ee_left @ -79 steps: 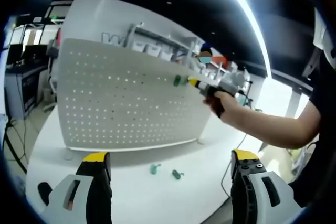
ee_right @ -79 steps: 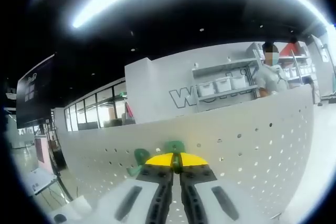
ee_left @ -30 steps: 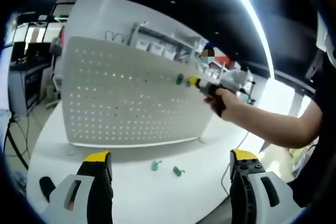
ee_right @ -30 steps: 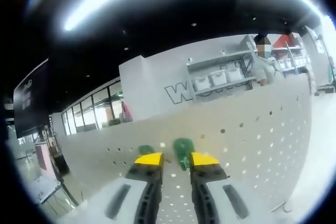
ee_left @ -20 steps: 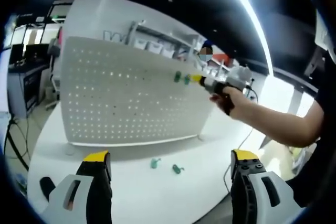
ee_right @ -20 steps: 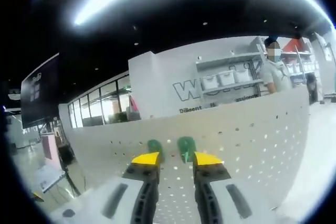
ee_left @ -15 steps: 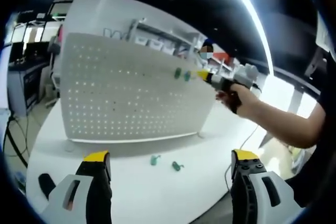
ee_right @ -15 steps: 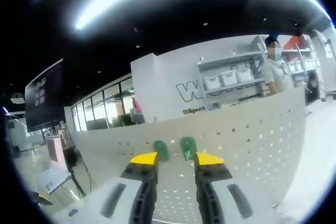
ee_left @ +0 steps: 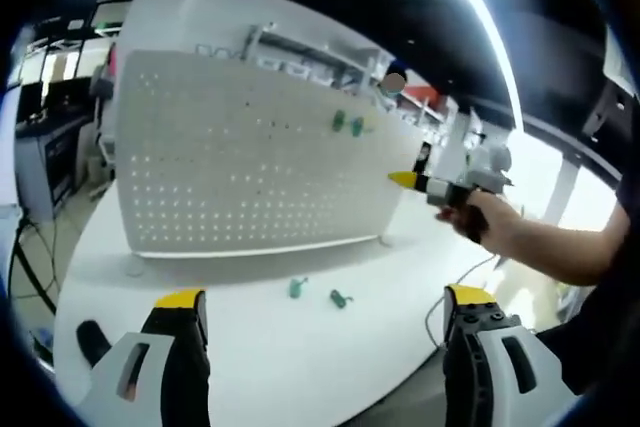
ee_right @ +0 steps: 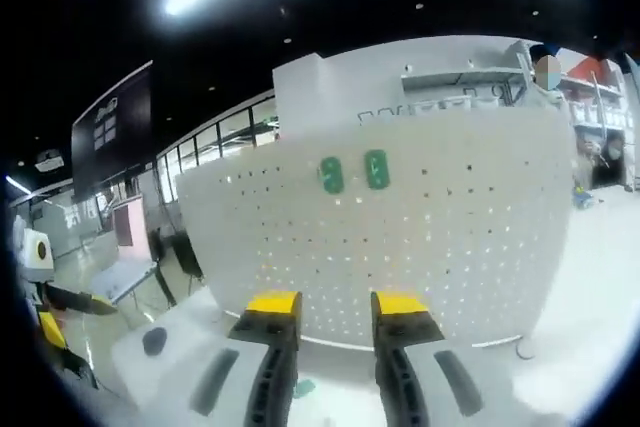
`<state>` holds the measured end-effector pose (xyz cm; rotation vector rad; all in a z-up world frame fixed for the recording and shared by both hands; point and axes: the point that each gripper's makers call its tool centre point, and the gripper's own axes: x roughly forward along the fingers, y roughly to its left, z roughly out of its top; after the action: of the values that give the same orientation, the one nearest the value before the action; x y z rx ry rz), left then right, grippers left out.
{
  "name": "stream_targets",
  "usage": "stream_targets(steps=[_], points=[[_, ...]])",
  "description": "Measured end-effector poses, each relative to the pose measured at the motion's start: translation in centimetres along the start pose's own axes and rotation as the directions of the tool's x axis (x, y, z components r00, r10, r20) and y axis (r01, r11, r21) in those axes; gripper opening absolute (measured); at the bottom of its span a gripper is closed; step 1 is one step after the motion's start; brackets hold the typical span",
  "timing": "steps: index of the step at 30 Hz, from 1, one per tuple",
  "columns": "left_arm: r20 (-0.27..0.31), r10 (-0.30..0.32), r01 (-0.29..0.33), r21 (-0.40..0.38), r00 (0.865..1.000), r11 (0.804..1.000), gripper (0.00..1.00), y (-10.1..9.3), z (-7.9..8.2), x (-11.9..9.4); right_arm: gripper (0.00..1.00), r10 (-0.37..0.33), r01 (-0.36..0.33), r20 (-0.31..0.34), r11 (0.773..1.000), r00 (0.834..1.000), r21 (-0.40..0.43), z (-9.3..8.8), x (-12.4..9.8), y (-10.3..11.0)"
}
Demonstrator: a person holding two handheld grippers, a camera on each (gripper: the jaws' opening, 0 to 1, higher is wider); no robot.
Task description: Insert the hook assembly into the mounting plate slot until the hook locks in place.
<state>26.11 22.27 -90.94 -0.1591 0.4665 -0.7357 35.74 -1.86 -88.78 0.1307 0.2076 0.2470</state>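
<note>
A white pegboard mounting plate [ee_left: 240,162] stands upright on a white table [ee_left: 250,347]. Two green hooks [ee_left: 348,124] hang side by side near its upper right; in the right gripper view these hooks [ee_right: 353,172] sit high on the board [ee_right: 450,237]. Two more green hooks [ee_left: 296,288] [ee_left: 340,298] lie on the table before the board. My right gripper [ee_right: 336,304] is open and empty, well back from the board; a hand holds it [ee_left: 405,180] at the right of the left gripper view. My left gripper [ee_left: 322,299] is open and empty above the table's near edge.
A small dark object [ee_left: 88,337] lies on the table at the near left. A cable [ee_left: 450,287] trails off the table's right side. Shelves with bins [ee_left: 300,52] and a person [ee_left: 393,85] stand behind the board.
The right gripper opened, left the green hook hanging on the board beside the first one, and drew back and down away from the board. The left gripper stayed put.
</note>
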Motion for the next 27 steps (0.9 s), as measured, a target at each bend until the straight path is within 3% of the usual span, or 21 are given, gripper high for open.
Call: stream_targets(steps=[9, 19, 27], points=[[-0.105, -0.032, 0.032, -0.01, 0.994, 0.999, 1.0, -0.3, -2.9, -0.4, 0.25, 0.045, -0.049, -0.133, 0.998, 0.99, -0.027, -5.8, -2.7, 1.1], [-0.177, -0.034, 0.033, -0.011, 0.984, 0.999, 1.0, -0.2, -5.2, -0.8, 0.25, 0.048, -0.061, -0.23, 0.997, 0.972, -0.047, -9.8, -5.5, 0.9], [-0.219, -0.036, 0.035, -0.006, 0.975, 0.999, 1.0, -0.2, -6.6, -1.1, 0.25, 0.066, -0.087, -0.286, 0.994, 0.956, -0.063, -11.9, -7.5, 1.1]])
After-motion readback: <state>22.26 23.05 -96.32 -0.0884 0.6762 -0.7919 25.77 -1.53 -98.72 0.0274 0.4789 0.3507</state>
